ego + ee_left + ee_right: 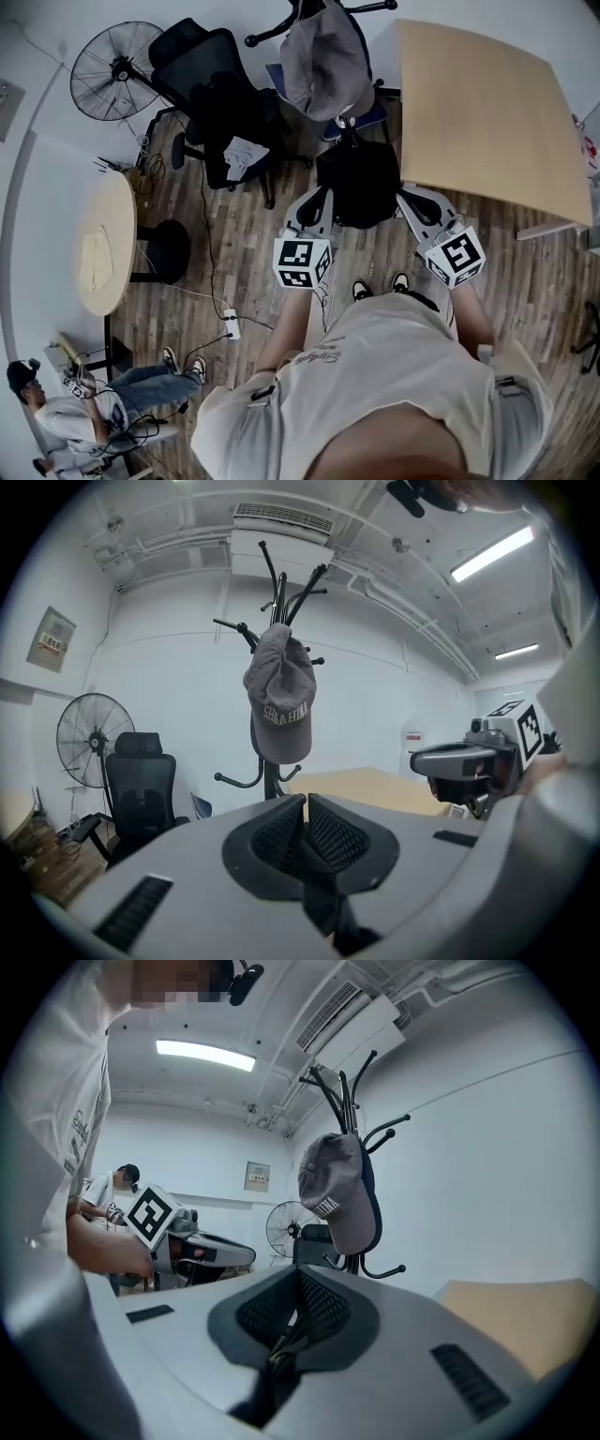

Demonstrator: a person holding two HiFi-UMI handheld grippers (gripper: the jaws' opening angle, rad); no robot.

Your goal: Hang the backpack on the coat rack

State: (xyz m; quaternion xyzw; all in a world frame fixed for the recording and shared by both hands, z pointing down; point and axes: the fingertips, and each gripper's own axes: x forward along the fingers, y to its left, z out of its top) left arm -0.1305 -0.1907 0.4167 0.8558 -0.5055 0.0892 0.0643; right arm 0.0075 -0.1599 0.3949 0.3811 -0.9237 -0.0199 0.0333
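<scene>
The black backpack hangs between my two grippers, just in front of the coat rack. A grey cap hangs on that rack. My left gripper is shut on a black strap at the bag's left side. My right gripper is shut on a black strap at its right side. From the left gripper, the rack and cap stand straight ahead. From the right gripper, the rack and cap rise just right of centre.
A black office chair and a standing fan are left of the rack. A wooden table stands close on the right. A round table, a floor power strip and a seated person are further left.
</scene>
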